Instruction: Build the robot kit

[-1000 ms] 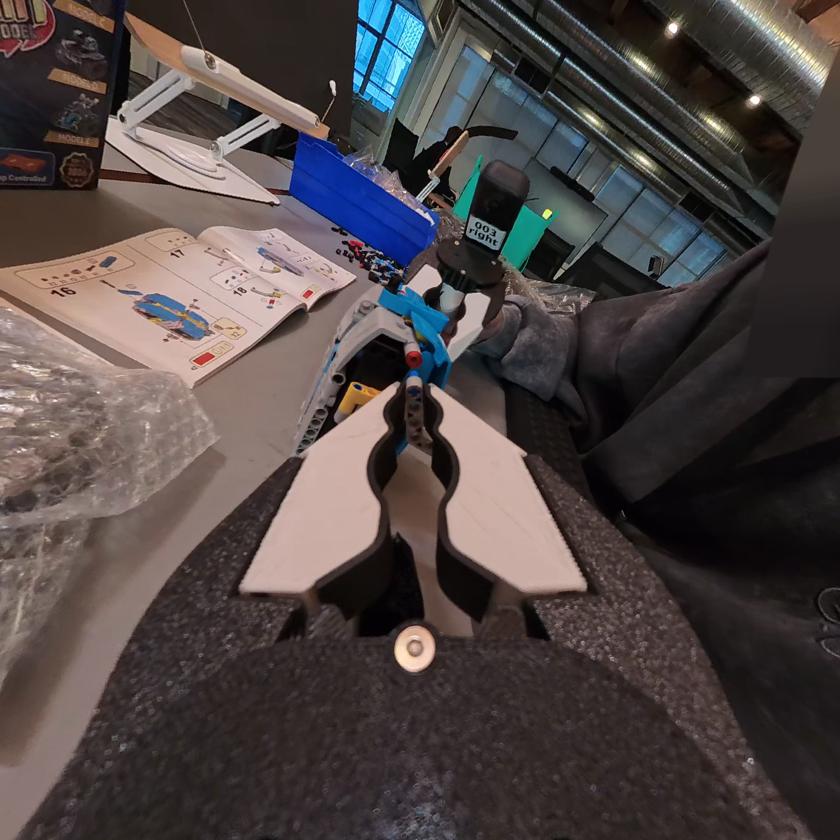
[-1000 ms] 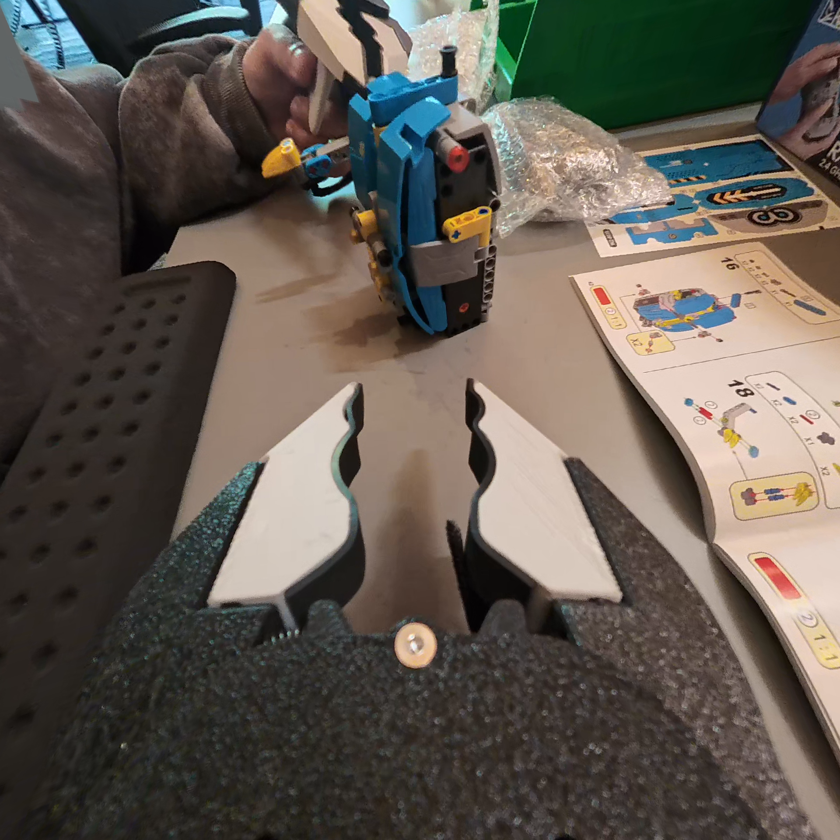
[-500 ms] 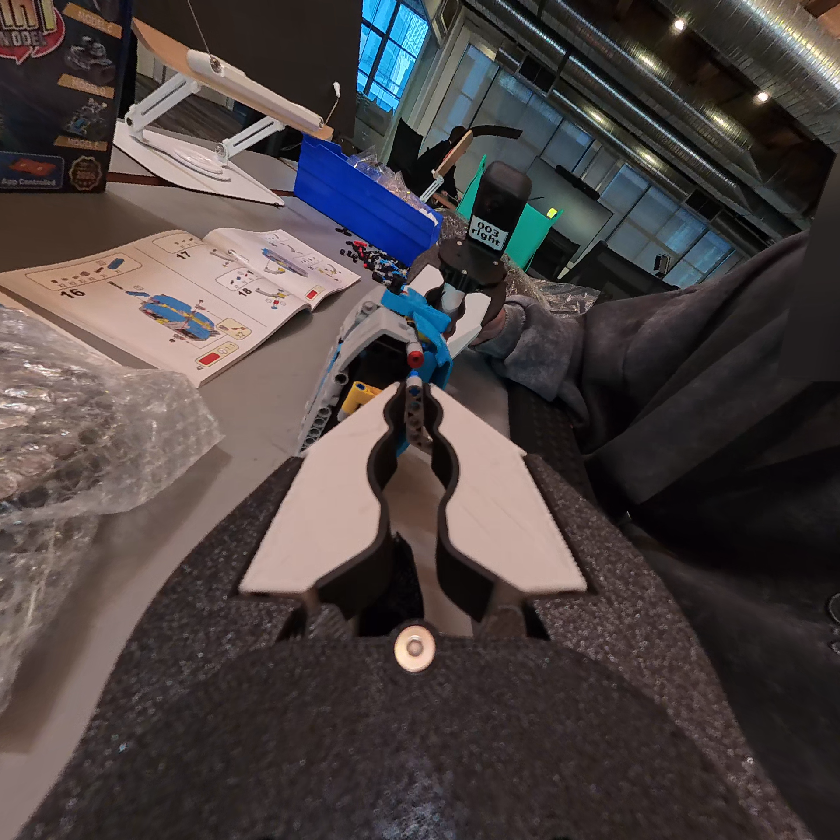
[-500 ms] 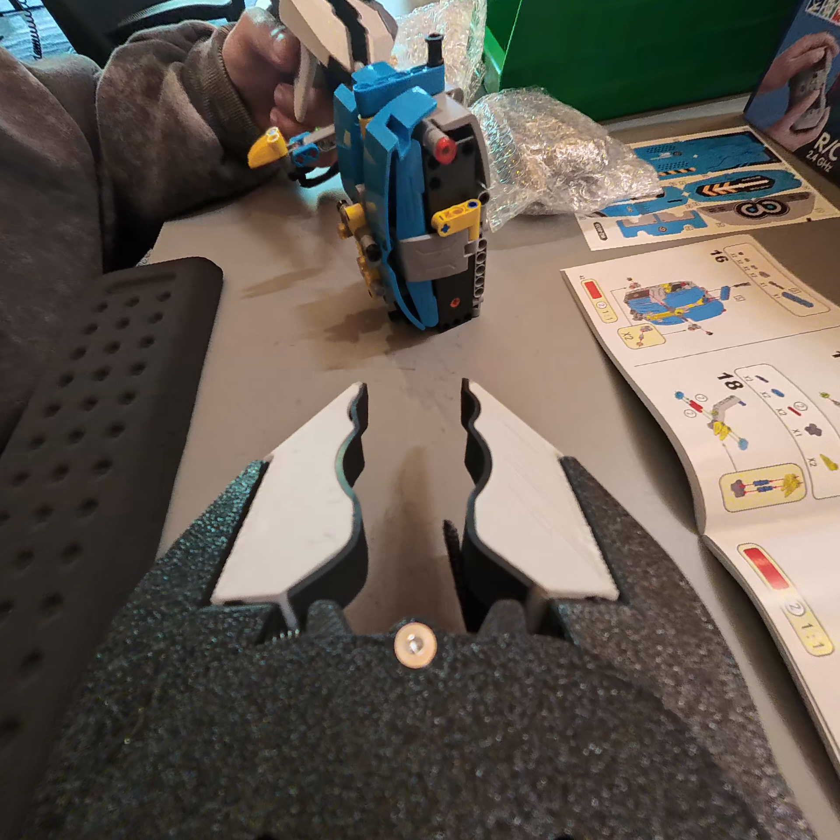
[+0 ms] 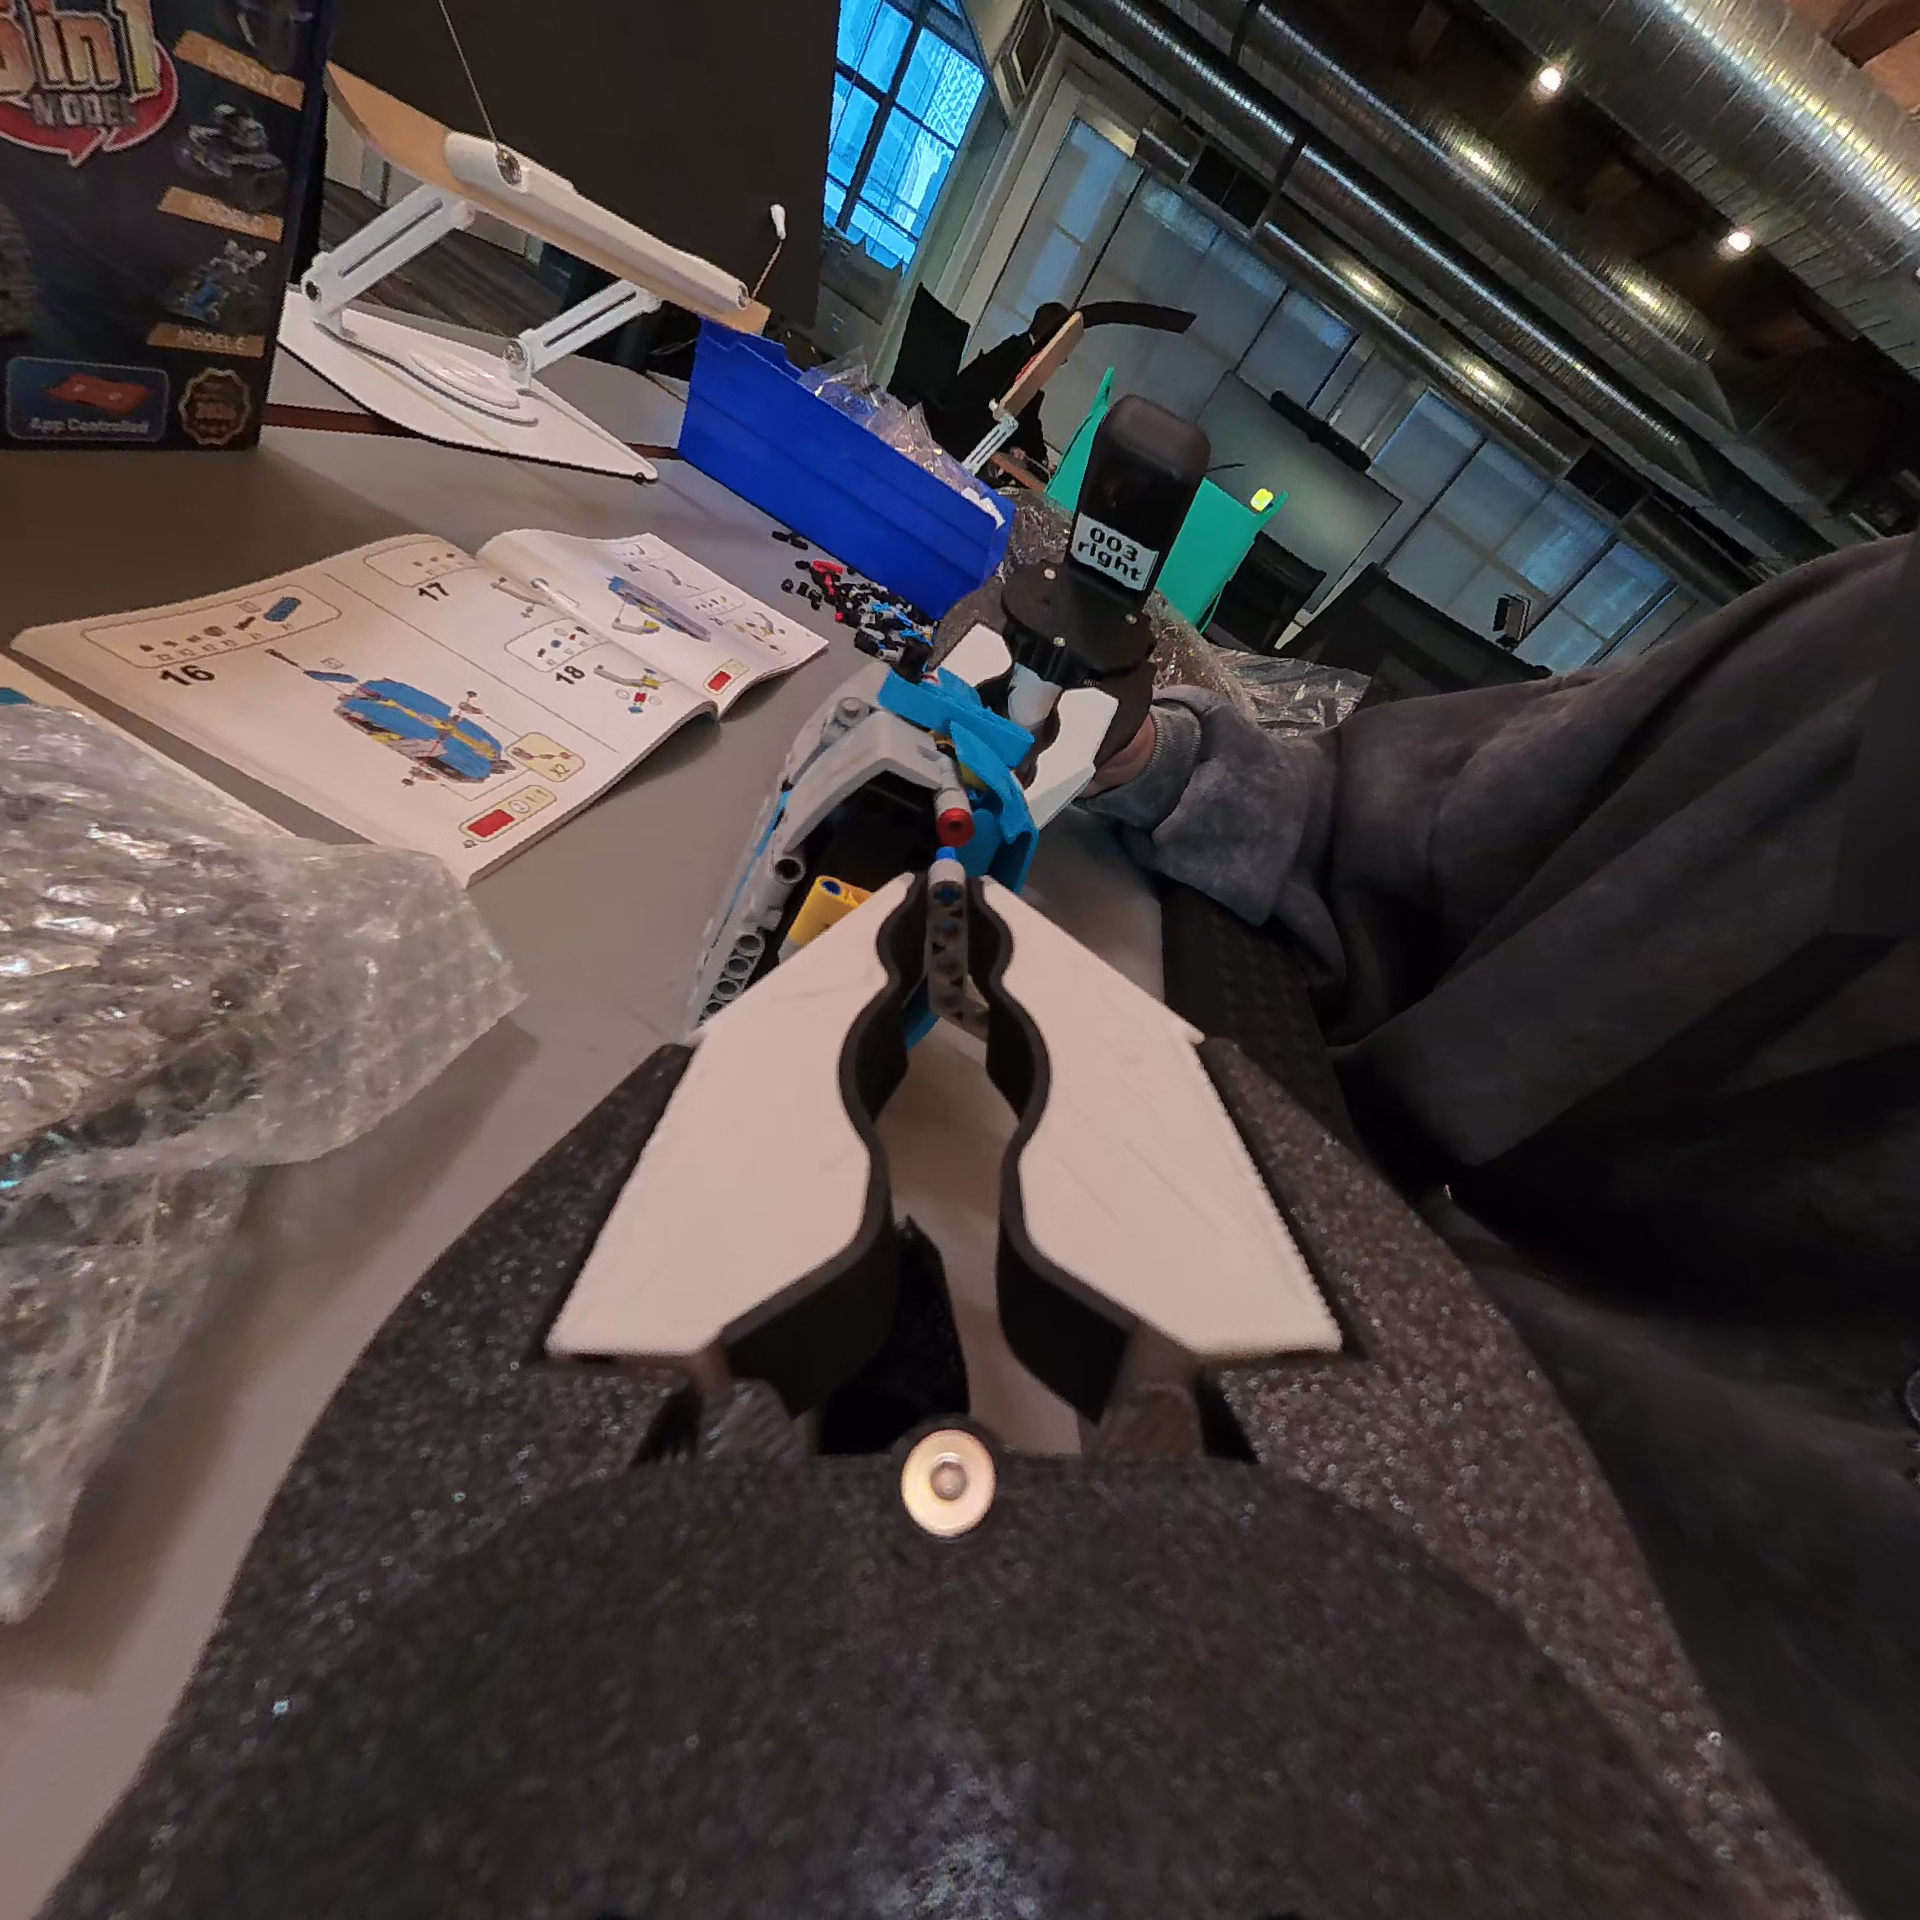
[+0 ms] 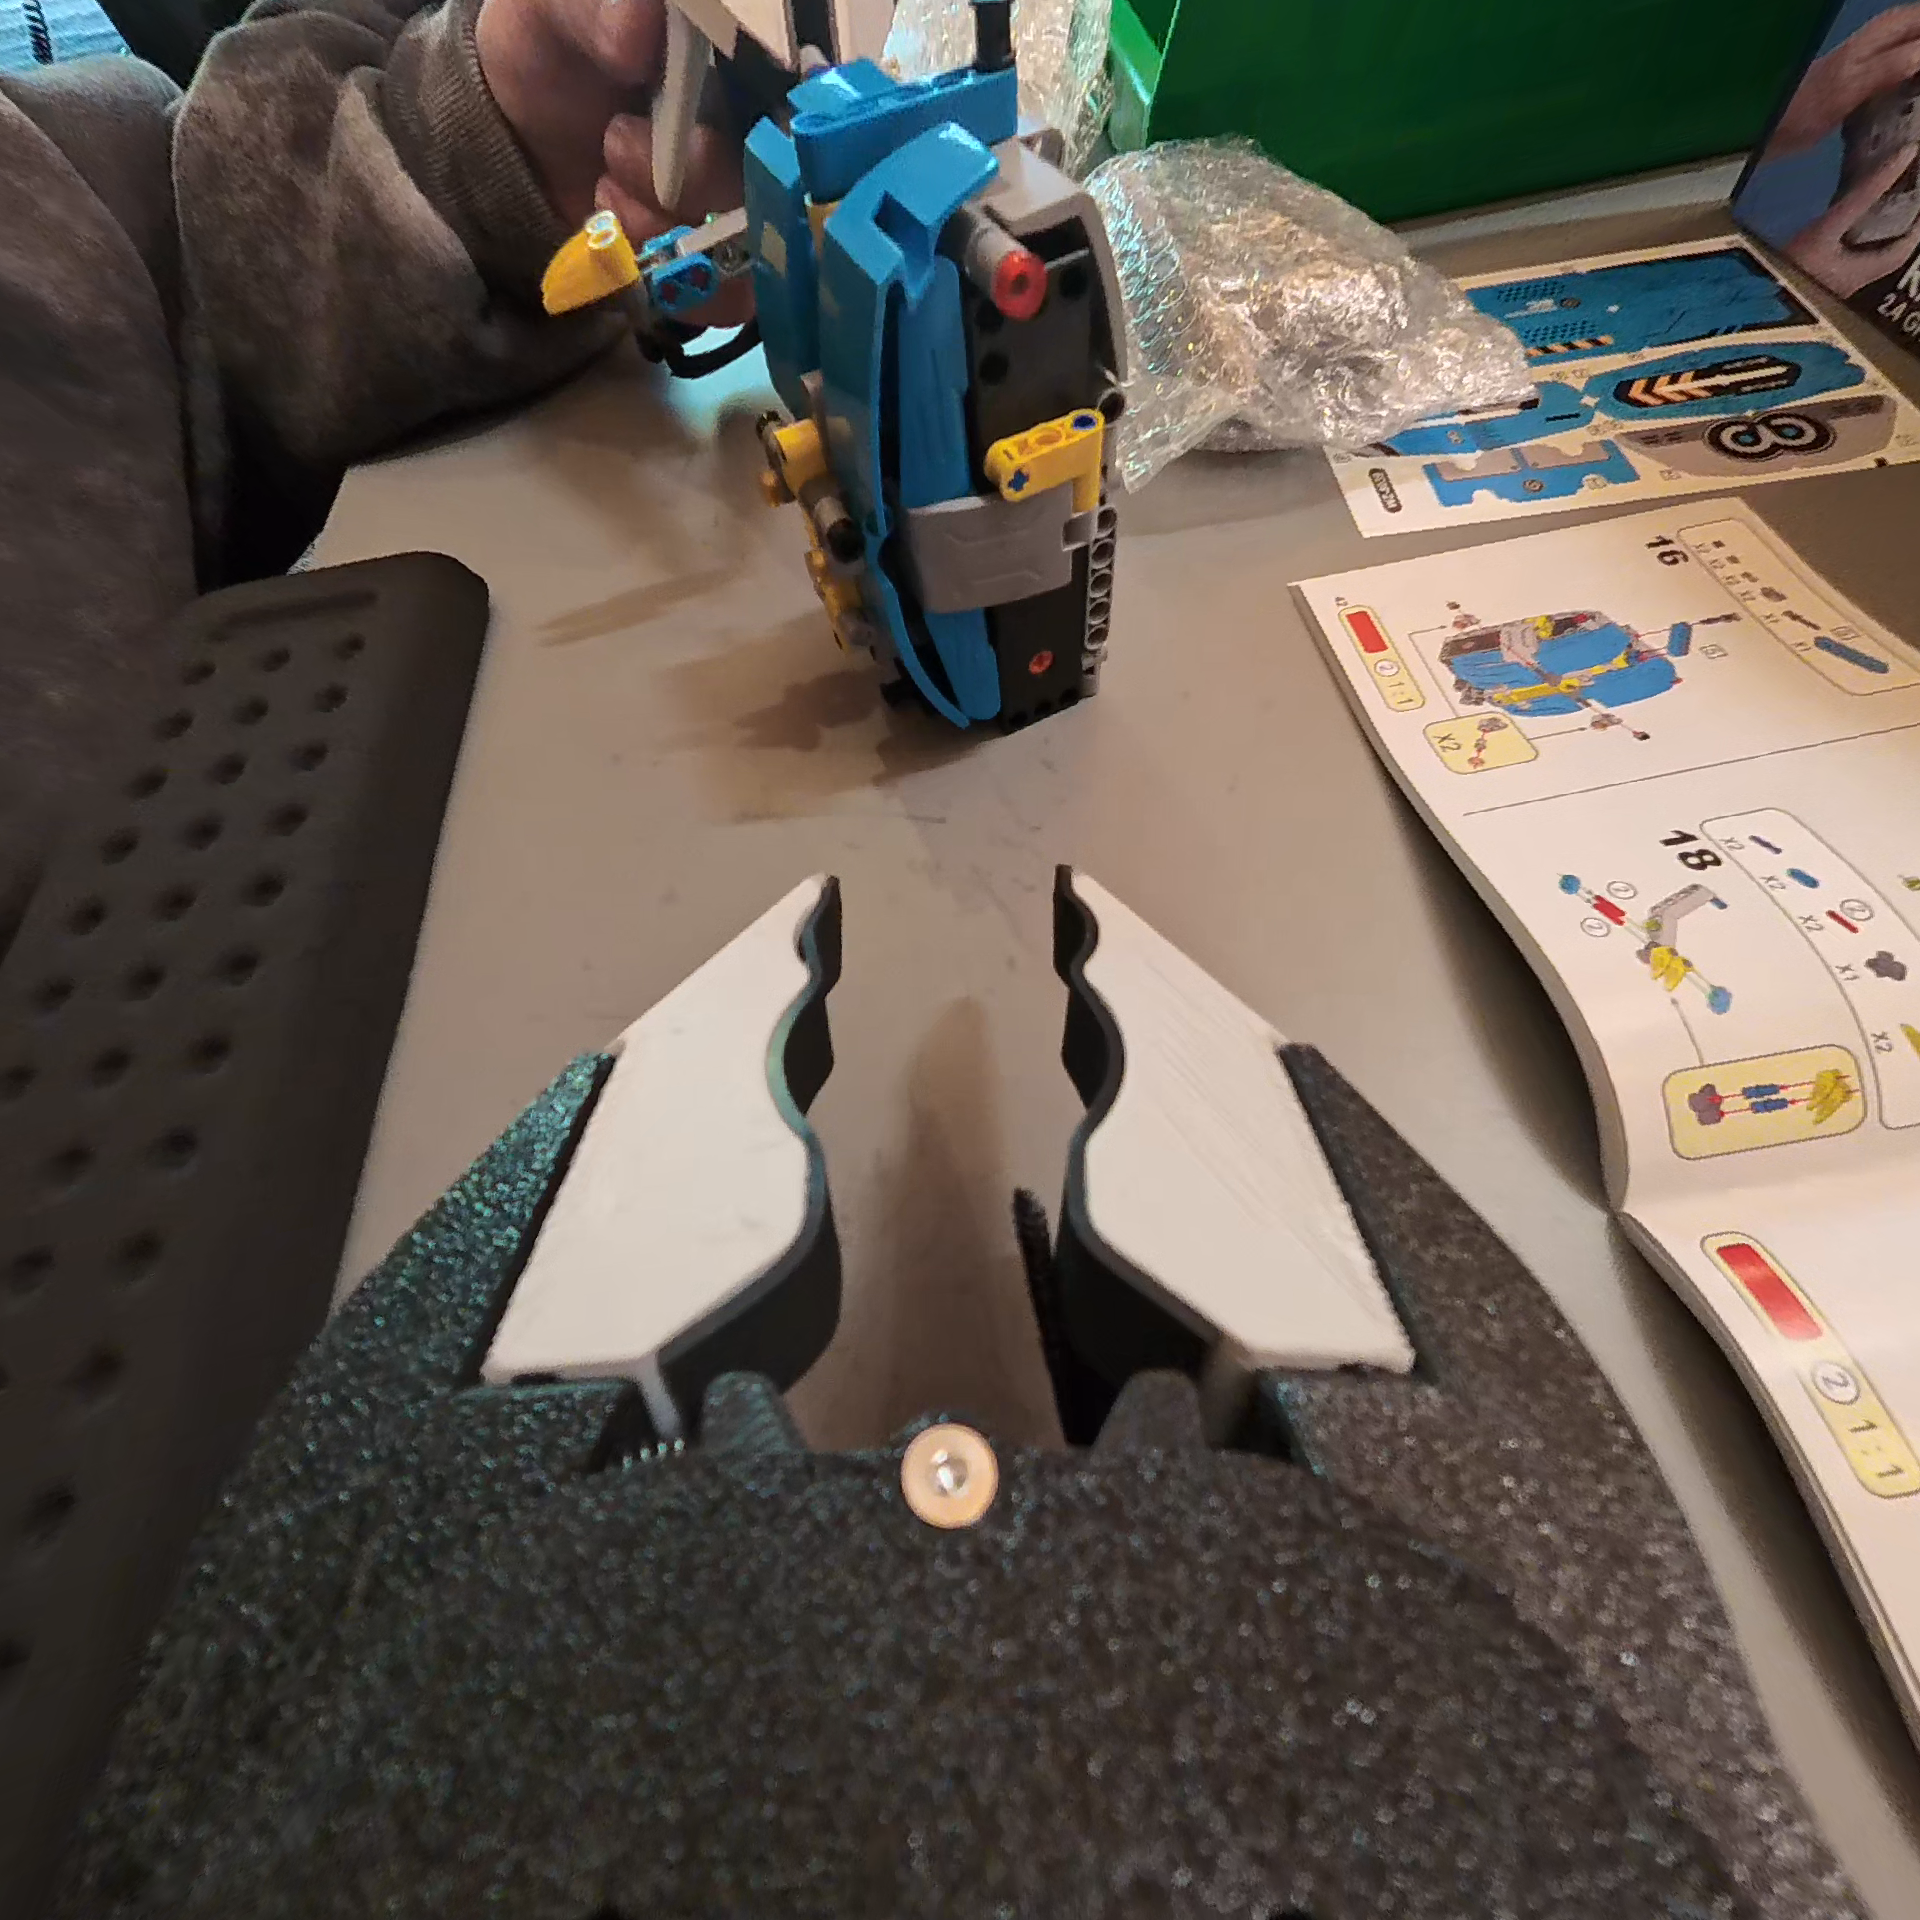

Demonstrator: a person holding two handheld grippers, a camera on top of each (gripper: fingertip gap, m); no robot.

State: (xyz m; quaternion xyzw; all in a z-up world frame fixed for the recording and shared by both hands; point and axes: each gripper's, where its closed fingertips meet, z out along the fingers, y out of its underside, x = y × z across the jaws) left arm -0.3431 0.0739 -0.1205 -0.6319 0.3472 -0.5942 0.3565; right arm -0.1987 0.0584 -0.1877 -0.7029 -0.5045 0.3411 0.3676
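Jaws of the left gripper [image 5: 948,902] pinched on a thin dark perforated beam [image 5: 948,951], part of a small piece with a blue connector and a yellow tip [image 6: 590,265] seen in the right wrist view. Jaws of the right gripper [image 6: 943,896] parted, nothing between them, above bare desk [image 6: 644,790] just short of the model.

Left to right, from the right wrist view:
- Grey sleeve [image 6: 312,229] and hand [image 6: 613,125] of the person, holding the left gripper's handle at the top edge.
- Dark perforated pad [image 6: 197,935] lying at the desk's near left edge.
- Blue, black and grey brick model [image 6: 956,416] standing on end at centre, red pin near the top, yellow connector on its side. The beam held by the left gripper lies just beside the model's upper left; whether it touches, cannot tell.
- Crumpled bubble wrap [image 6: 1278,312] just behind and right of the model, with a green box [image 6: 1455,94] behind it.
- Blue sticker sheet [image 6: 1621,384], then an open instruction booklet [image 6: 1662,831] flat along the right.

Left wrist view adds: more bubble wrap [image 5: 187,987] at far left, a printed box [image 5: 135,208] standing behind, a white folding stand [image 5: 499,301], a blue bin [image 5: 831,478] with loose small parts [image 5: 862,608] scattered in front of it.
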